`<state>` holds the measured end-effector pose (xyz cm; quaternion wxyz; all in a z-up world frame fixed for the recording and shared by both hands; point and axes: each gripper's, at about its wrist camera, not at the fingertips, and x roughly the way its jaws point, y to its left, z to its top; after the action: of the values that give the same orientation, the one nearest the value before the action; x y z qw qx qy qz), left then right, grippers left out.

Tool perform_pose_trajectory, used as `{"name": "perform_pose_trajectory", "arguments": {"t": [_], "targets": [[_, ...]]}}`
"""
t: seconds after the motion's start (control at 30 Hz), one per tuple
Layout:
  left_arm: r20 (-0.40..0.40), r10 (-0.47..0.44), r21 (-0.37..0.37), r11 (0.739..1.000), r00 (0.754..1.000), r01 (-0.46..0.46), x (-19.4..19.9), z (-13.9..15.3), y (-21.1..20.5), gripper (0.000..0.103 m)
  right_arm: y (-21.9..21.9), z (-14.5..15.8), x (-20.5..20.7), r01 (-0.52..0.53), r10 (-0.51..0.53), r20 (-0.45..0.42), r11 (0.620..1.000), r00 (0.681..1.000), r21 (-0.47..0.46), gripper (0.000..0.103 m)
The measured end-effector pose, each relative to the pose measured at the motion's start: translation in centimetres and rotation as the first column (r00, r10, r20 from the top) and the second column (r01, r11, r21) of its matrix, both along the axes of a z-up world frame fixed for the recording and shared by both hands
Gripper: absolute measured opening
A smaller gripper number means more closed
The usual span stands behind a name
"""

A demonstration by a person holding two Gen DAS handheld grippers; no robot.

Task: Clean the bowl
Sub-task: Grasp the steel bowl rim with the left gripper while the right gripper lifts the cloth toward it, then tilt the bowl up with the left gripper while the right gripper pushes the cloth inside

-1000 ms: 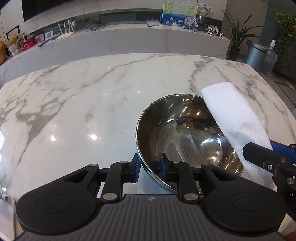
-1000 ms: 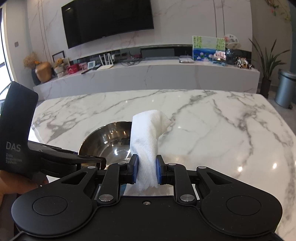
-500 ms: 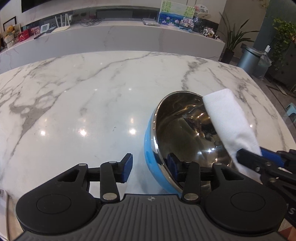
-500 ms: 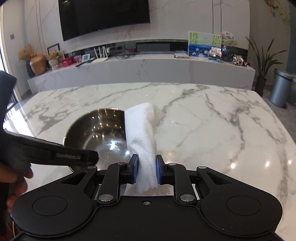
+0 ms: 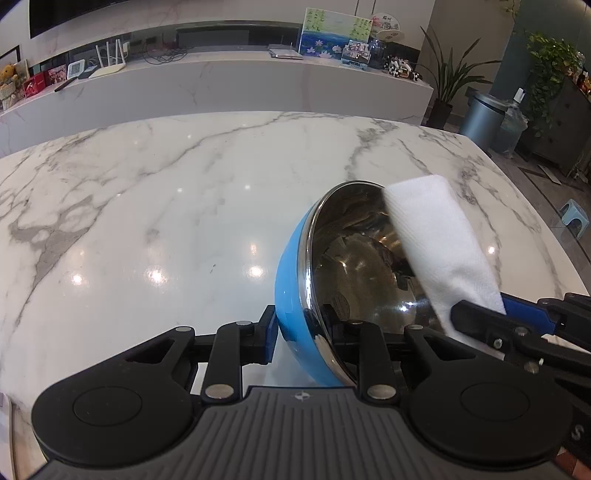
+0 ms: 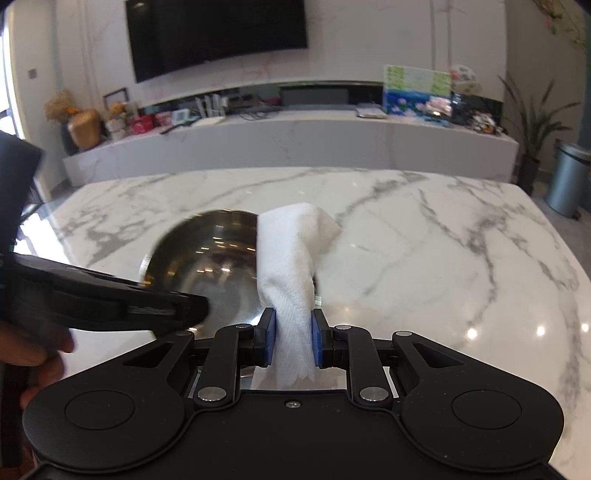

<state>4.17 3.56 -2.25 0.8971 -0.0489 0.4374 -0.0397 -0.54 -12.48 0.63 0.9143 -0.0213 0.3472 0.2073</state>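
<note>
Only the left wrist view shows the bowl's (image 5: 291,291) blue outside.

Your right gripper (image 6: 293,341) fills the lower centre of the frame, its blue pads pressed against a folded white paper towel (image 6: 291,266) that stands up between them and droops over at its top. Behind the towel, left of centre, a steel bowl (image 6: 207,266) sits on the marble table (image 6: 443,240), its image slightly blurred. Your left gripper (image 6: 110,304) reaches in from the left edge to the bowl's near rim, with your hand (image 6: 33,354) at the lower left; how its jaws stand cannot be made out here. A dark television (image 6: 218,33) hangs on the wall, upper centre.
</note>
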Motion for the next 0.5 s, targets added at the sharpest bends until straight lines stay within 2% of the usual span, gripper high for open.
{"name": "perform_pose_trajectory", "arguments": {"t": [0.3,0.43,0.5], "targets": [[0.005,-0.005,0.011,1.0,1.0,0.004,-0.1,0.0,0.1,0.022,1.5,-0.6,-0.2,-0.089,0.086,-0.08,0.996,0.993,-0.031,0.018],[0.011,-0.011,0.027,1.0,1.0,0.011,-0.1,0.1,-0.2,0.022,1.6,-0.4,-0.4,-0.078,0.076,-0.047,0.996,0.996,-0.039,0.021],[0.012,-0.012,0.031,0.999,1.0,0.011,-0.2,0.1,-0.2,0.022,1.7,-0.2,-0.5,-0.076,0.075,-0.018,0.996,0.997,-0.04,0.028]]}}
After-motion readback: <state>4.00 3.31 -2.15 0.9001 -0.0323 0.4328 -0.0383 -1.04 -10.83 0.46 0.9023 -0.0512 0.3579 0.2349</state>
